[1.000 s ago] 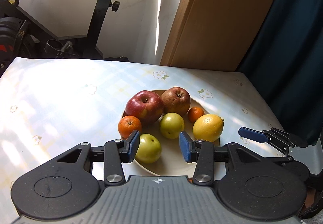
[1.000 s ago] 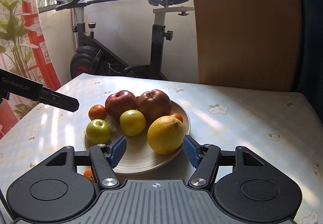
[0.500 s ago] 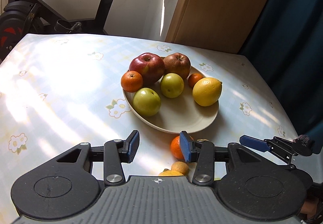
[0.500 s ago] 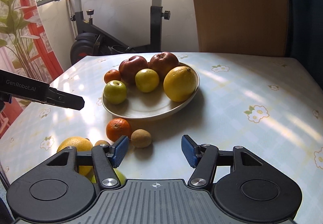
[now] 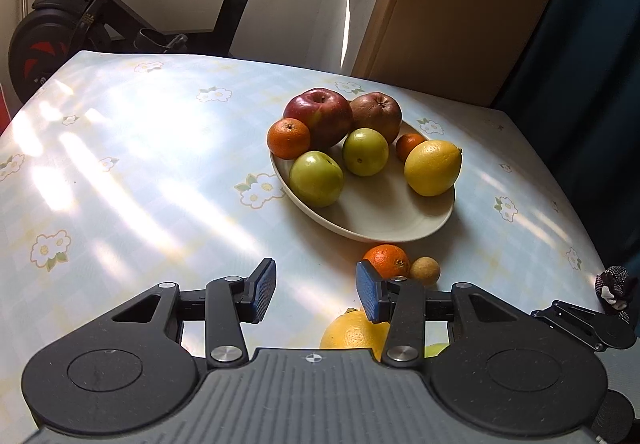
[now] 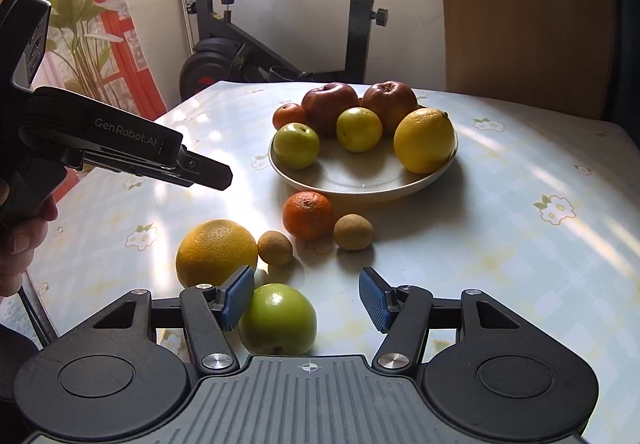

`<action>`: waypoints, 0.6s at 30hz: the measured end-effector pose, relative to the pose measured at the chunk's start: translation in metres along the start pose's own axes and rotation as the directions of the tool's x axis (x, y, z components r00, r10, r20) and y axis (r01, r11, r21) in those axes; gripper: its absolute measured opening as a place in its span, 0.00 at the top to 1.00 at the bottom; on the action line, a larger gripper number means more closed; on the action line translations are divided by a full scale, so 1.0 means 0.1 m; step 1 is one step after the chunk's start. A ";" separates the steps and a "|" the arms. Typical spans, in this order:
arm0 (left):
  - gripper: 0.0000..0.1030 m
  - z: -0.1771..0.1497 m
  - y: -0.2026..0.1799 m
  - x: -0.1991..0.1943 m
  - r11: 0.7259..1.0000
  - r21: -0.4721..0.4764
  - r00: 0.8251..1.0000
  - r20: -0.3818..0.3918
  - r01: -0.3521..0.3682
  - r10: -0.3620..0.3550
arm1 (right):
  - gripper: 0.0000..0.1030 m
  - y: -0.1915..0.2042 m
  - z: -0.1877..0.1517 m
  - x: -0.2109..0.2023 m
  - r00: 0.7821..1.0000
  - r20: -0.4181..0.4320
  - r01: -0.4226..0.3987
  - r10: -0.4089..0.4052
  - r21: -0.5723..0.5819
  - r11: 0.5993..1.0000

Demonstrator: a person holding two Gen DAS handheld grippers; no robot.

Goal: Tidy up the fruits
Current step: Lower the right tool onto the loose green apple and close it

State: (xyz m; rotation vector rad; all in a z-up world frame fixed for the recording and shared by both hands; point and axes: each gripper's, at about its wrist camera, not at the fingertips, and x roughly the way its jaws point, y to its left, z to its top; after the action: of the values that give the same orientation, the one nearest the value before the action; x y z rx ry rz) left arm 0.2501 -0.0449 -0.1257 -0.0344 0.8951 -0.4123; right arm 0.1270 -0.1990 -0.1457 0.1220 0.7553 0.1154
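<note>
Both grippers, left (image 5: pixel 316 290) and right (image 6: pixel 307 298), hover with jaws apart and nothing held, the plate (image 6: pixel 362 179) is loaded with fruit, and an orange (image 6: pixel 216 252), mandarin (image 6: pixel 308 214) and green apple (image 6: pixel 278 318) lie loose on the table (image 6: pixel 500 228).

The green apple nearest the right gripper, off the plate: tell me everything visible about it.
The green apple is round, glossy and yellow-green, with a bright highlight on top. It rests on the flowered tablecloth, outside the plate. It lies low in the right wrist view, beside the right gripper's left pad, its lower edge hidden by the gripper body. The pads do not clamp it. The orange sits just behind; contact is unclear.
</note>
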 end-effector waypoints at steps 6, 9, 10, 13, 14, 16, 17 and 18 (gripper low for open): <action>0.52 -0.04 0.02 0.02 1.000 -0.012 1.000 -0.008 0.011 -0.011 | 0.47 0.07 -0.05 0.01 0.999 -0.033 -0.041 0.041 -0.001 0.999; 0.52 -0.05 0.03 0.01 1.000 -0.011 1.000 -0.006 0.012 -0.012 | 0.50 0.08 -0.08 0.01 0.997 -0.050 -0.066 0.066 0.014 0.998; 0.52 -0.05 0.03 0.00 1.000 -0.011 1.000 -0.005 0.012 -0.013 | 0.52 0.08 -0.08 0.01 0.996 -0.053 -0.074 0.074 0.016 0.997; 0.52 -0.05 0.02 0.00 1.000 -0.008 1.000 -0.002 0.012 -0.012 | 0.55 0.09 -0.09 0.01 0.993 -0.069 -0.093 0.094 0.018 0.996; 0.52 -0.06 0.02 0.00 1.000 -0.008 1.000 -0.002 0.012 -0.012 | 0.56 0.09 -0.09 0.02 0.992 -0.076 -0.099 0.100 0.021 0.995; 0.52 -0.06 0.02 0.00 1.000 -0.008 1.000 -0.001 0.013 -0.013 | 0.57 0.09 -0.11 0.03 0.989 -0.088 -0.112 0.115 0.029 0.993; 0.52 -0.06 0.02 -0.01 1.000 -0.007 1.000 0.000 0.013 -0.013 | 0.57 0.09 -0.11 0.03 0.988 -0.094 -0.118 0.120 0.033 0.993; 0.52 -0.06 0.02 -0.01 1.000 -0.007 1.000 0.003 0.014 -0.013 | 0.57 0.09 -0.12 0.04 0.987 -0.102 -0.123 0.126 0.036 0.992</action>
State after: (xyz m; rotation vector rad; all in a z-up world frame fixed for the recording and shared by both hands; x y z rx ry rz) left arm 0.2456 -0.0416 -0.1289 -0.0473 0.8943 -0.4217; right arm 0.1210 -0.1885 -0.1552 0.1923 0.8533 0.2307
